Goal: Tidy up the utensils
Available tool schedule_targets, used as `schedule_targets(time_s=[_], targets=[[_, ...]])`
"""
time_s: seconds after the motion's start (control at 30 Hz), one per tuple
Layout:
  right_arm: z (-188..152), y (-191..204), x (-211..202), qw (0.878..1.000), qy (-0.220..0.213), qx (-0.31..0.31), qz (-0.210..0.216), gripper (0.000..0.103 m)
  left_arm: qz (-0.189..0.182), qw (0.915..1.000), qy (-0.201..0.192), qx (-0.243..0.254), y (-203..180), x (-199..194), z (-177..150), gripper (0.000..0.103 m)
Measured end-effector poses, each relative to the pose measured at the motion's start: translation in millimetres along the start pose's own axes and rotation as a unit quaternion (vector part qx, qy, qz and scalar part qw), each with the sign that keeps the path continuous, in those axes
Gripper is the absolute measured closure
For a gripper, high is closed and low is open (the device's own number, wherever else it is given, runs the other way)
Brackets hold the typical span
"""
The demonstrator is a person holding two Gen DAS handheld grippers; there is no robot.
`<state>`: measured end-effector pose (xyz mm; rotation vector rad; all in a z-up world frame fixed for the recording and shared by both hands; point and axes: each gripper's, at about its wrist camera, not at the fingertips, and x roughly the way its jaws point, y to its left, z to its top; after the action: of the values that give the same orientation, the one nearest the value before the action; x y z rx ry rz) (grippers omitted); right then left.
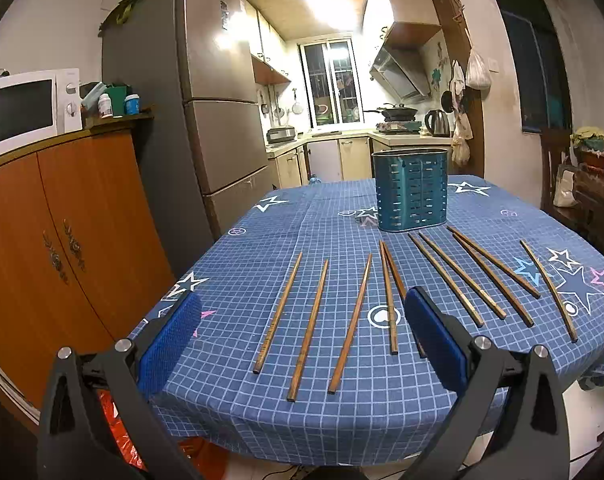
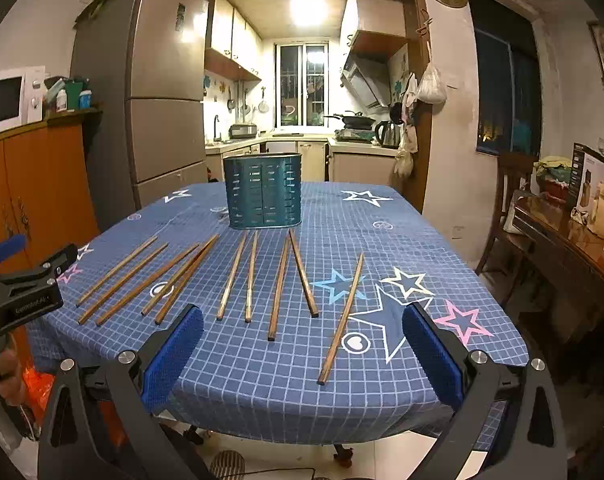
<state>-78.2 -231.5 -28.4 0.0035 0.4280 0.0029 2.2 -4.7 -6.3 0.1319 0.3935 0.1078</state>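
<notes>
A: Both claws look released. The left claw [image 1: 302, 344] and the right claw [image 2: 302, 356] each hang with jaws spread and nothing between the pads, at the near edge of the table [image 1: 262, 420].

B: And the chopsticks [image 2: 278, 288]?

A: Ten or so, fanned loose on the checked cloth. The teal holder [image 2: 264, 192] stands upright beyond them, toward 12 o'clock.

B: Best first pick?

A: I'd judge the lone chopstick [image 2: 341, 320] at 1 o'clock of the right claw. Straddle it mid-length, pinch squarely, tip it upright, then lower it into the holder.
</notes>
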Motion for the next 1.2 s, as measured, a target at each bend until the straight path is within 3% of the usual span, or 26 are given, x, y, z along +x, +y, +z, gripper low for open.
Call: schedule_targets(time_s=[0.7, 0.87, 1.13, 1.2], targets=[[2.1, -10.4, -2.4, 0.999, -0.001, 0.030, 0.045, 0.003, -0.005, 1.0000, 0.004, 0.001, 4.8, 1.4, -2.3, 0.005], [0.4, -17.4, -3.2, 0.998, -0.001, 0.046, 0.047, 0.003, -0.014, 0.9997, -0.016, -0.011, 34.5, -2.1, -19.1, 0.005], [-18.8, -39.2, 1.5, 0.999, 0.016, 0.034, 0.013, 0.003, -0.011, 0.9997, 0.000, -0.021, 89.8, 7.0, -51.0, 0.006], [-25.0, -43.9, 1.6, 0.999, 0.018, 0.036, 0.020, 0.004, -0.014, 0.9998, 0.001, -0.011, 91.9, 10.5, -54.5, 0.017]])
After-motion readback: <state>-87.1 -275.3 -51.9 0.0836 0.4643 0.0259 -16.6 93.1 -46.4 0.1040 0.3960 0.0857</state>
